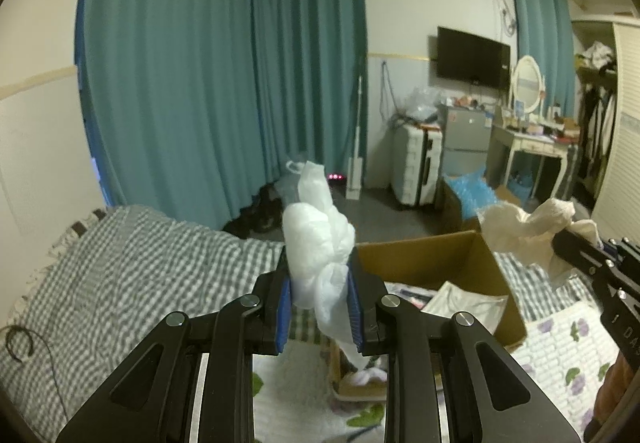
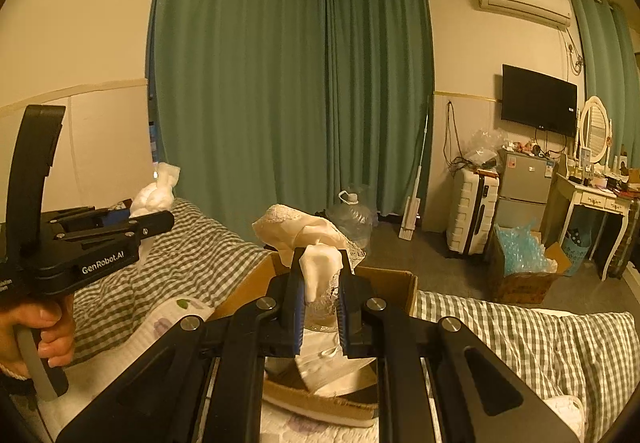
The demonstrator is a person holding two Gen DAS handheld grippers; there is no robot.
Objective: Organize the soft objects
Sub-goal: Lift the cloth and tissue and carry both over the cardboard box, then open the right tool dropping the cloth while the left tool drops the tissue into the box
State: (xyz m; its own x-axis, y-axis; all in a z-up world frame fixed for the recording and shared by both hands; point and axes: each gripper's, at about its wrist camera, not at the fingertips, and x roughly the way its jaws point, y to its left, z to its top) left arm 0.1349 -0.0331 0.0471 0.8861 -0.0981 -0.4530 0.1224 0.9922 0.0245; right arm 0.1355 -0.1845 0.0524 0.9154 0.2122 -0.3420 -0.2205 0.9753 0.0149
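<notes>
Both soft pieces are up in the air above the cardboard box [image 1: 460, 263] on the bed! The white bundle [image 1: 316, 243] is a crumpled, puffy wad of thin translucent cloth, knotted-looking, rising well past the fingertips with a tail hanging below. The left gripper [image 1: 320, 307] pinches it between blue-lined pads, jaws held partly apart by the wad's bulk, just left of the box. The cream lace cloth [image 2: 308, 239] is softer, draped, with a scalloped lacy edge; the right gripper [image 2: 320, 303] squeezes a folded corner of it, jaws narrowed onto the fabric, directly over the box's open top. The box is plain brown corrugated card sitting on a green-and-white checked blanket [image 1: 132, 263]
</notes>
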